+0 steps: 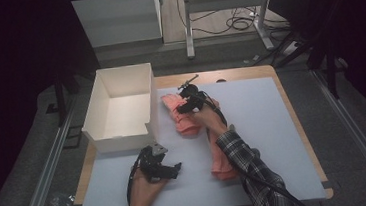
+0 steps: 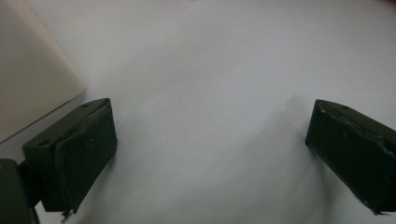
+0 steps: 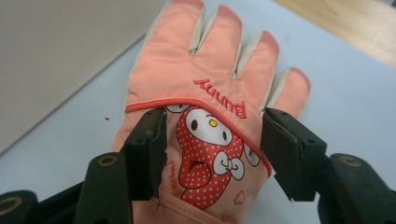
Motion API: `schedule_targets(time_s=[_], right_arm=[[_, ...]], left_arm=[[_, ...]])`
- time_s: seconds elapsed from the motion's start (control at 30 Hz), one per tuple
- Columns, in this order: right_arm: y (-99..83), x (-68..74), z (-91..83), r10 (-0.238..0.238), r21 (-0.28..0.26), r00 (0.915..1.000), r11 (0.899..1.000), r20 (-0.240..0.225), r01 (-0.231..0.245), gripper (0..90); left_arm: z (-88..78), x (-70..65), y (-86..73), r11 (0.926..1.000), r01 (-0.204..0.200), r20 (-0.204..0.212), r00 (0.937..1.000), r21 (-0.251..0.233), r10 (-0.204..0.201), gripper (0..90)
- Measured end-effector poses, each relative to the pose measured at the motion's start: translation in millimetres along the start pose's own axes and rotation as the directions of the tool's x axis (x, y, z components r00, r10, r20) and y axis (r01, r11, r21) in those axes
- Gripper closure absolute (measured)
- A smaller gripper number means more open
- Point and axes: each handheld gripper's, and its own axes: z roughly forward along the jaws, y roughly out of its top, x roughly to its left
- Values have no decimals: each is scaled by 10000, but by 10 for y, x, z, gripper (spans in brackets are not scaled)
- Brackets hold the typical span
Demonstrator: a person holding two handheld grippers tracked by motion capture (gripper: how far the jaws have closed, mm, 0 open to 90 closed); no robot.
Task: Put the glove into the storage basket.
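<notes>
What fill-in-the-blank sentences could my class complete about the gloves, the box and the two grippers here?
1. The right gripper has its open jaws over a pink ____ printed with a cartoon bunny.
2. The white box stands with its top ____.
3. The left gripper has ____ between its jaws.
4. The word stitched on the glove is ____.

Missing words: glove; open; nothing; Bunny

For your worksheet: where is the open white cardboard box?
In the high view, the open white cardboard box sits at the table's left edge, beside the pink glove.
</notes>
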Motion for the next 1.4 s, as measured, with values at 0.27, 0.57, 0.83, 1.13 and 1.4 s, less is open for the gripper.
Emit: schedule_targets(time_s=[0.27, 0.57, 0.83, 1.13, 1.4], right_arm=[[7, -4, 45, 659, 418, 9968, 9971, -459, -640, 800], [55, 2, -115, 817, 230, 9943, 9965, -687, -803, 858], [88, 37, -376, 863, -397, 9907, 9951, -1055, -909, 857], [92, 92, -711, 741, -954, 9881, 9916, -1347, -873, 856], [55, 197, -1050, 519, -1312, 9876, 9888, -1482, -716, 856]], left_arm=[[0, 0, 0, 10000, 1, 6, 10000, 0, -1, 21], [1, -3, -1, 10000, 50, 14, 10000, -1, -50, 21], [0, 0, 0, 10000, 6, 1, 10000, 15, -6, 20], [2, 2, 0, 10000, 2, -5, 10000, 9, -2, 19], [4, 1, 0, 10000, 15, -16, 10000, -31, -15, 19]])
